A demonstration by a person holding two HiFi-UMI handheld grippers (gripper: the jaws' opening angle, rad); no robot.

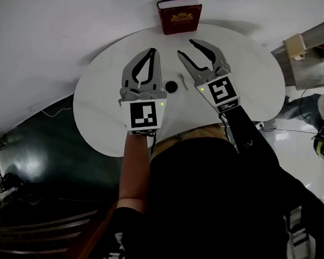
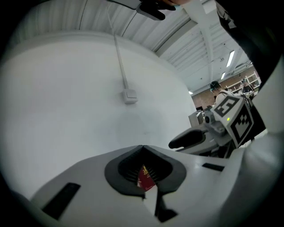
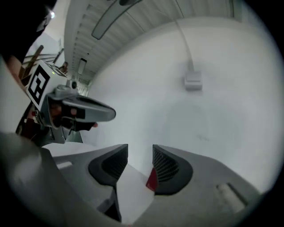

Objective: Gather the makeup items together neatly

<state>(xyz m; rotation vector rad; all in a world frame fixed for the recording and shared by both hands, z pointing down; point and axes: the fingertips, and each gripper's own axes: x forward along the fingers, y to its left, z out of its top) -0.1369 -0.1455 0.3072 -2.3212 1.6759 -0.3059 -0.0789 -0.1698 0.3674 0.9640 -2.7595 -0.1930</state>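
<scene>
Gathering looks nearly done: compact (image 1: 172, 87) and white stick (image 1: 184, 84) lie just beside each other mid-way across the desk (image 1: 99, 103), while the red box (image 1: 180, 15) stands apart at its far edge. My left claw (image 1: 154, 50) is closed on nothing and my right claw (image 1: 186, 47) gapes empty, so I judge only the box is left.

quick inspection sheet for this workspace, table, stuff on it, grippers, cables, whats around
surface: white rounded table
job's things: small black round item beside a thin white stick, between the grippers; too small to identify
clutter: red box with a gold emblem at the far edge, by the wall
grippers: left gripper jaws together, empty; right gripper jaws apart, empty
cables: white wall cable running to a small fitting; thin cable on the floor
surroundings: white wall, dark floor on the left
</scene>
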